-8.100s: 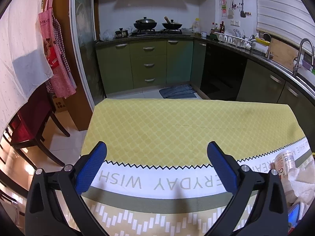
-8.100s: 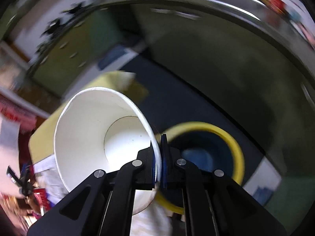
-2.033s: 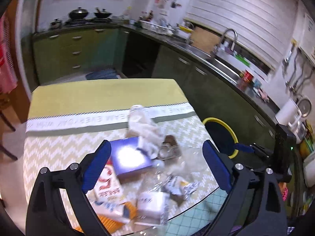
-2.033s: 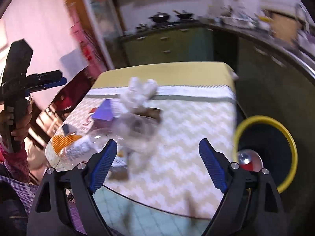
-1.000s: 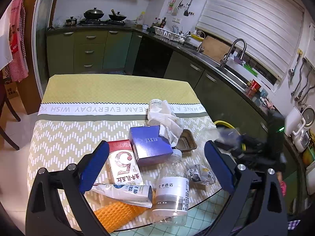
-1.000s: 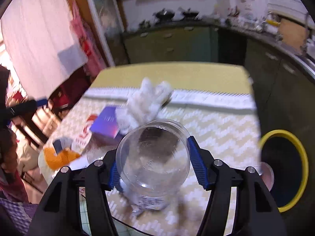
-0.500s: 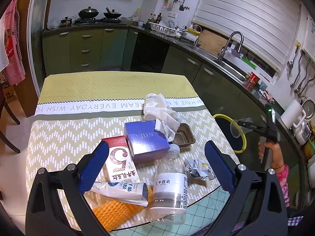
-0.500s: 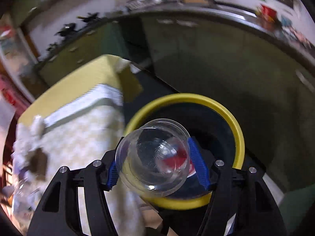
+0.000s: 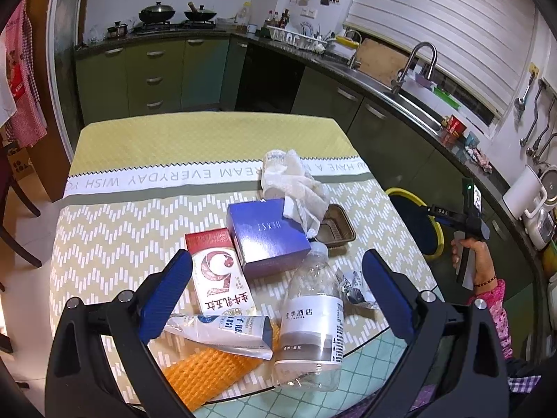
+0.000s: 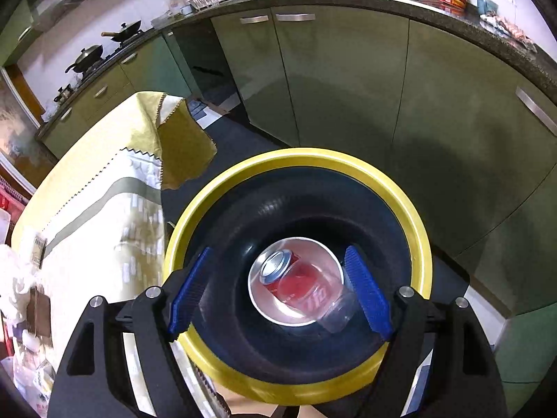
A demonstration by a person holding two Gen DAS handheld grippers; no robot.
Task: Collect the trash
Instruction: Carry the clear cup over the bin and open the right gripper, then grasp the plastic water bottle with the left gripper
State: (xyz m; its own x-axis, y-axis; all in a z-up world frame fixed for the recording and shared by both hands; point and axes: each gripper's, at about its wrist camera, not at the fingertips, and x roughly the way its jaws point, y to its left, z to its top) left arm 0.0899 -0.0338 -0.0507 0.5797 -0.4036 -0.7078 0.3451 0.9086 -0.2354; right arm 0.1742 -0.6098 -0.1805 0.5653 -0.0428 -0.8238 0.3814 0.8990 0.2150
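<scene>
On the desk [image 9: 115, 230], from left to right, lie a red carton [image 9: 217, 271], a blue box [image 9: 266, 231] and a clear bottle [image 9: 313, 317], its cap pointing away toward the box, between the left gripper's [image 9: 276, 287] wide-open, empty jaws. Right of the desk, the right gripper [image 10: 278, 291] hangs over the yellow-rimmed bin [image 10: 393, 188], its jaws opening with nothing between them. Inside the bin lie a red can [image 10: 296, 282], top toward upper left, and a clear cup [image 10: 339, 311].
</scene>
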